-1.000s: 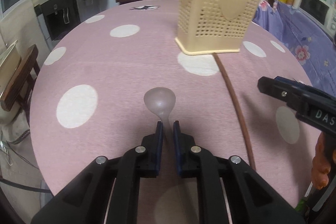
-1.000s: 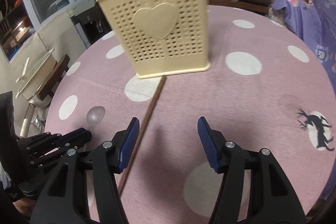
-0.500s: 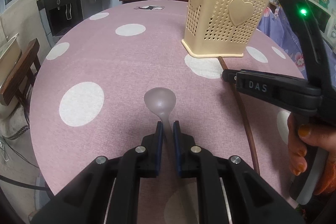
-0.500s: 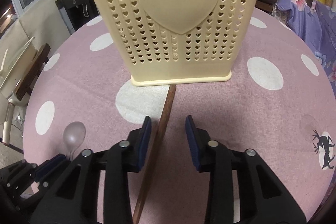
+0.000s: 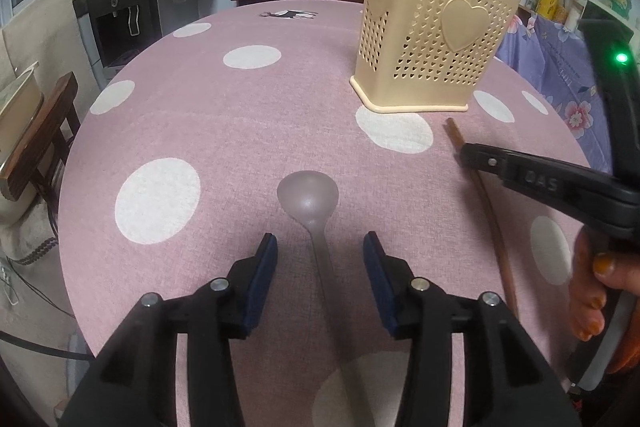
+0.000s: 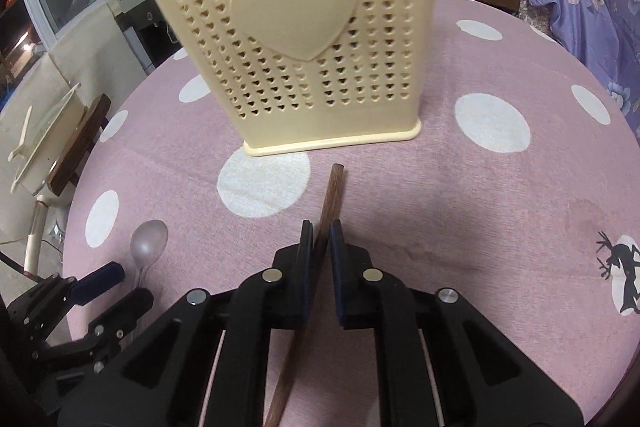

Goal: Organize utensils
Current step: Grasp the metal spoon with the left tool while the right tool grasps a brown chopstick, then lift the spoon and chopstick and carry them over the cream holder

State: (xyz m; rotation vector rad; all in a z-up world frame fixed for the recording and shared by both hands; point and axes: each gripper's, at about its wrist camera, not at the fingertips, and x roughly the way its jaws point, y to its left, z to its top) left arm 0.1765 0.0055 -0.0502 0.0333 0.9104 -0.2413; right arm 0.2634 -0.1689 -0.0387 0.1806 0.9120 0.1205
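Chopstick [image 6: 334,195]: lying on the worktop [image 6: 460,187], long axis pointing at the holder [image 6: 304,39].
Right claw [image 6: 319,241] closing around it; left claw [image 5: 320,259] opening, astride the spoon [image 5: 310,199].

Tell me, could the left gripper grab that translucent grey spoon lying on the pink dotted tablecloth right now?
Probably yes. The left gripper is opening its fingers on either side of the translucent grey spoon, whose handle lies flat between them, untouched. Nothing blocks it; the right gripper is off to the side, on the brown wooden chopstick.
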